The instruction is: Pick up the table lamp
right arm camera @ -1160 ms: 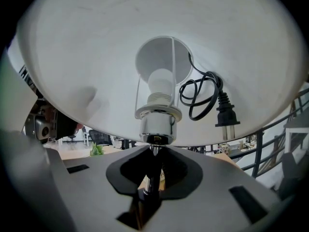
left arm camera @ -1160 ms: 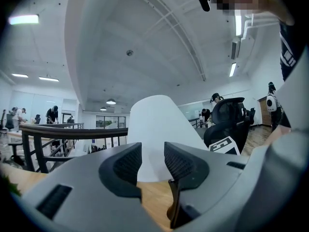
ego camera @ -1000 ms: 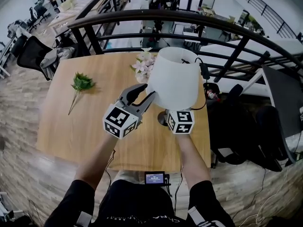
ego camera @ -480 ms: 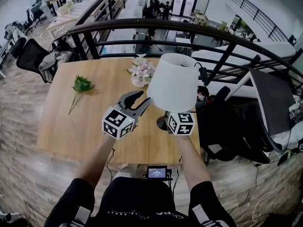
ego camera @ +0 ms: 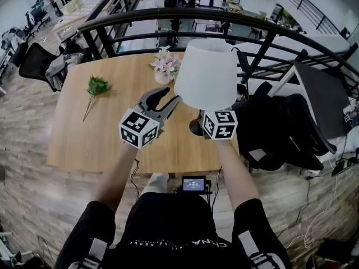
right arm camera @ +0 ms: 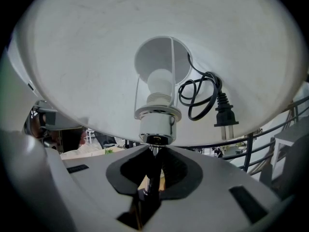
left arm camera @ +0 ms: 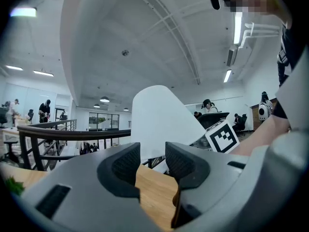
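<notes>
Right gripper pinching the table lamp by its thin stem under the socket | left gripper spread, empty, just beside the shade | wooden table | lamp upright at its right edge | pink flower bunch near far edge | green sprig far-left

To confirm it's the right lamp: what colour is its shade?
The shade is plain white, clearest in the head view.
</notes>
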`<action>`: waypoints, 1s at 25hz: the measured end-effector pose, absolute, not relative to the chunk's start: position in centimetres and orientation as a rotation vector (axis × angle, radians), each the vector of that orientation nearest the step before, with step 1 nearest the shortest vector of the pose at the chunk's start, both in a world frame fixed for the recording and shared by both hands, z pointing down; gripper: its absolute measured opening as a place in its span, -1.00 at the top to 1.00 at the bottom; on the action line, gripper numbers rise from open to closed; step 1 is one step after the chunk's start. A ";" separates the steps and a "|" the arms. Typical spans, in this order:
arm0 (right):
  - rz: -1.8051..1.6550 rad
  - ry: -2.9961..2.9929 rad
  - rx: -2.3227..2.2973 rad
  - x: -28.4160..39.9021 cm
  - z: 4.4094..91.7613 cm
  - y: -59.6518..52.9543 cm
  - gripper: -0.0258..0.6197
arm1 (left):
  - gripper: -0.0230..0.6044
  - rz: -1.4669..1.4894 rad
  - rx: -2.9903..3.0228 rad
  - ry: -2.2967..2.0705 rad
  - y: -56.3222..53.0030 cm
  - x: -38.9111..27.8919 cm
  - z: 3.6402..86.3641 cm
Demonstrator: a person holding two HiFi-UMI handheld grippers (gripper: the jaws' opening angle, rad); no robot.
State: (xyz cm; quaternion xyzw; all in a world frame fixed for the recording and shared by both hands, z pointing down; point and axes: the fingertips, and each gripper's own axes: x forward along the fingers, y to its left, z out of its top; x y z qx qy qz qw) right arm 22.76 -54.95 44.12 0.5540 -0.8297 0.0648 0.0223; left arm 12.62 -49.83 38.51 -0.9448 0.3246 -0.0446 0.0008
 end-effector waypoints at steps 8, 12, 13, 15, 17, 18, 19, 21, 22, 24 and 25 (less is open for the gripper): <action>0.256 -2.598 1.680 22.0 44.4 -51.5 0.68 | 0.32 -0.145 -2.992 1.041 -45.7 11.7 39.2; 0.269 -2.601 1.689 21.9 43.7 -48.8 0.68 | 0.32 -0.184 -2.994 0.961 -43.0 11.6 39.5; 0.269 -2.599 1.691 21.8 43.5 -48.1 0.68 | 0.32 -0.201 -2.983 0.948 -42.3 11.5 39.7; 0.262 -2.597 1.691 21.1 43.1 -46.7 0.68 | 0.32 -0.227 -2.949 0.936 -41.2 11.0 39.9; 0.242 -2.596 1.685 20.1 42.7 -45.1 0.68 | 0.32 -0.241 -2.898 0.944 -39.9 10.2 39.9; 0.234 -2.595 1.682 19.4 42.5 -44.2 0.68 | 0.32 -0.240 -2.872 0.960 -39.2 9.6 39.7; 0.229 -2.597 1.677 18.5 42.3 -43.3 0.68 | 0.32 -0.234 -2.847 0.980 -38.4 8.8 39.5; 0.237 -2.605 1.663 16.3 42.2 -41.1 0.68 | 0.32 -0.223 -2.809 1.018 -36.6 7.0 39.1; 0.247 -2.611 1.653 15.1 42.3 -39.8 0.68 | 0.32 -0.222 -2.798 1.027 -35.6 6.0 39.0; 0.273 -2.620 1.633 12.2 42.8 -37.0 0.68 | 0.32 -0.229 -2.781 1.025 -33.2 3.7 39.0; 0.290 -2.622 1.629 10.8 43.1 -35.7 0.68 | 0.32 -0.235 -2.772 1.020 -32.0 2.5 39.0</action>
